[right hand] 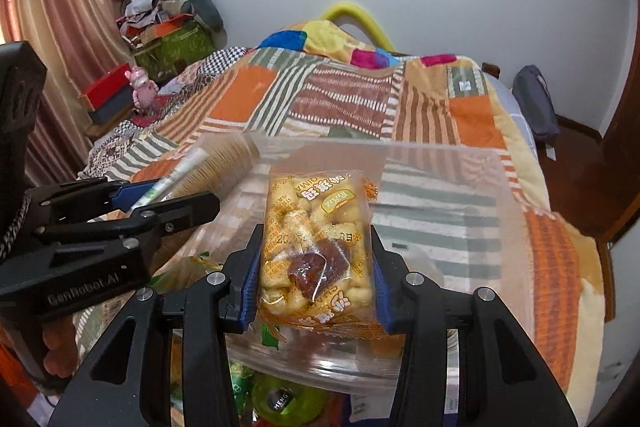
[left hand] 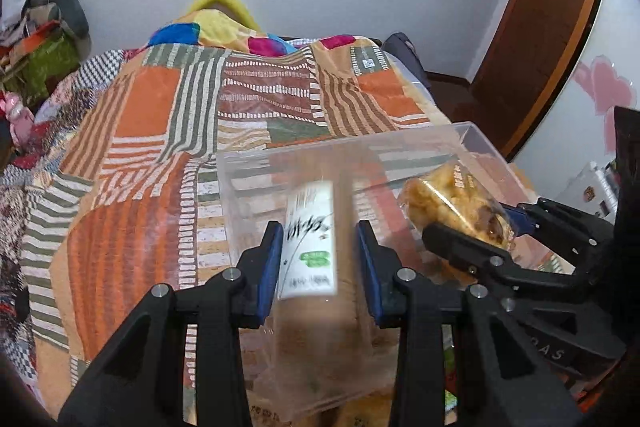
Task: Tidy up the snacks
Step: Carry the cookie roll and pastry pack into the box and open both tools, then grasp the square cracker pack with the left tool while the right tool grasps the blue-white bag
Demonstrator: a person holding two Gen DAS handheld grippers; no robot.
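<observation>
My left gripper [left hand: 319, 251] is shut on a clear sleeve of round brown crackers with a white label [left hand: 310, 247], held over the left part of a clear plastic bin [left hand: 476, 139] on the bed. The sleeve also shows in the right wrist view [right hand: 216, 167], with the left gripper [right hand: 160, 203] around it. My right gripper [right hand: 316, 267] is shut on a clear packet of yellow puffed snacks [right hand: 316, 239] and holds it above the bin [right hand: 496, 195]. That packet shows in the left wrist view [left hand: 456, 203], in the right gripper [left hand: 476, 231].
The bin stands on a patchwork quilt [left hand: 160, 131] of orange, brown and striped squares. More snack packets and a green item [right hand: 280, 399] lie below the bin's near edge. Boxes and clutter [right hand: 168, 39] stand at the far left by a curtain. A wooden door [left hand: 540, 27] is at right.
</observation>
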